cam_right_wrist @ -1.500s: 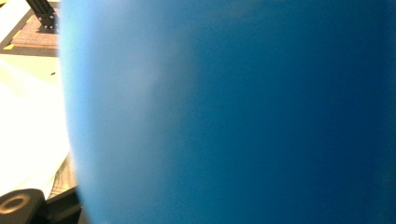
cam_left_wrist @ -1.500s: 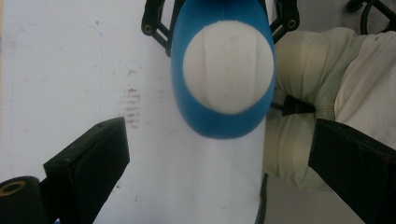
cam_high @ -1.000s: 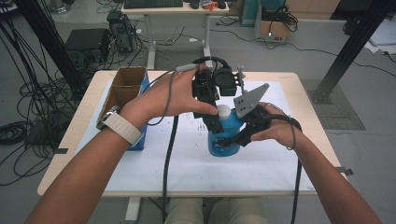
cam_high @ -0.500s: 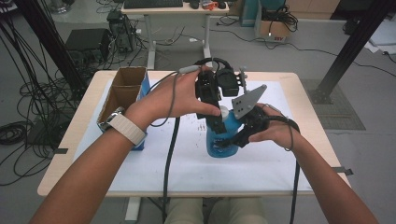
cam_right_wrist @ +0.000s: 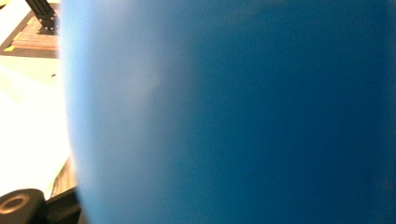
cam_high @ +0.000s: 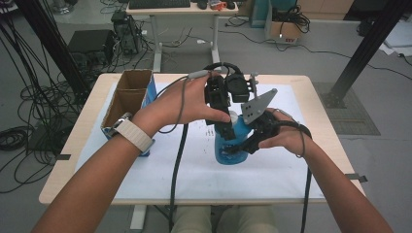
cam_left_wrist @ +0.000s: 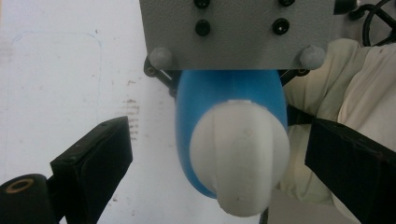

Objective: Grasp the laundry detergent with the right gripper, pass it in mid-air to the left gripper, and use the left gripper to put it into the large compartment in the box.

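Now the left gripper [cam_left_wrist: 205, 154] has dropped over the white cap [cam_left_wrist: 240, 158], jaws wide and unclosed, while the right gripper [cam_high: 255, 138] clamps the blue bottle [cam_high: 228, 150], ready for unscrewing.

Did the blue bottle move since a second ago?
No. The blue bottle stands at the same spot on the white mat, just as far from the cardboard box; both hand-held grippers stay at it.

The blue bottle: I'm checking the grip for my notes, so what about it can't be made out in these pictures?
- Right gripper: in its own view the blue bottle blurs across the lens, hiding its jaws.
- Bottle base: in the high view, both grippers cover it.
- White cap: the left gripper straddles it, open; the bottom edge cuts it off.
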`<move>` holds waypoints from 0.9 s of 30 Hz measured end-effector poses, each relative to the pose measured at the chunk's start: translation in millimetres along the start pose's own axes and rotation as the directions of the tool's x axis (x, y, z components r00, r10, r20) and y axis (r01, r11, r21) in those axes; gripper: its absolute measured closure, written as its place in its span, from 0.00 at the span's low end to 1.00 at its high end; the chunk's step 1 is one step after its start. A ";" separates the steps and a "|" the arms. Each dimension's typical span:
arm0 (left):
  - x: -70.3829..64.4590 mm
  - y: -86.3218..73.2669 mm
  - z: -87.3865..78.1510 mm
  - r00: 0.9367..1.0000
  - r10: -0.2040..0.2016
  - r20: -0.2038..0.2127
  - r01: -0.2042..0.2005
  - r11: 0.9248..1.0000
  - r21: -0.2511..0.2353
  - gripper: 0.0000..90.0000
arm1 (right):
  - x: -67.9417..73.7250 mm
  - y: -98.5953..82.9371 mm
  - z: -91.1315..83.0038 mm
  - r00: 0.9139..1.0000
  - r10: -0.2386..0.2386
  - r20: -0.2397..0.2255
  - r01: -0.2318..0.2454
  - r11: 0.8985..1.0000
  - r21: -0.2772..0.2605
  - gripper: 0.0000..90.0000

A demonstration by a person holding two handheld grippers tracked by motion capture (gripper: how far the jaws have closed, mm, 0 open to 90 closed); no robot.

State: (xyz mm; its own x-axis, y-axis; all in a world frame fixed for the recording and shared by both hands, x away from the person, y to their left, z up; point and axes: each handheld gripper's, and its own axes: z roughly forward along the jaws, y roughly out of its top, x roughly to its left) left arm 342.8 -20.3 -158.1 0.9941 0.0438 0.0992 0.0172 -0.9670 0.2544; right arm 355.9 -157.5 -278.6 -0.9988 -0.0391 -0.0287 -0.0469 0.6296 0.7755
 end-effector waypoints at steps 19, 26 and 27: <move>0.6 1.0 2.1 1.000 0.011 0.003 -0.011 1.000 0.017 0.09 | 0.6 -2.7 -1.8 1.000 0.004 0.009 -0.004 1.000 0.006 0.48; -0.3 1.7 2.0 1.000 0.010 0.003 -0.010 1.000 0.020 0.09 | 0.9 -2.7 -2.7 1.000 0.006 0.008 -0.006 1.000 0.006 0.48; -1.3 1.6 2.6 1.000 -0.004 0.004 0.004 1.000 0.013 0.09 | 1.1 -2.7 -2.8 1.000 0.005 0.008 -0.005 1.000 0.006 0.48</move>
State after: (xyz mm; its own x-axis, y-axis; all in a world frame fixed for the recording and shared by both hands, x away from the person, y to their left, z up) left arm 341.8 -22.5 -160.3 0.9944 0.0470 0.0944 0.0229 -0.9701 0.2418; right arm 355.0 -161.4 -279.0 -0.9991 -0.0303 -0.0299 -0.0423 0.6345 0.7718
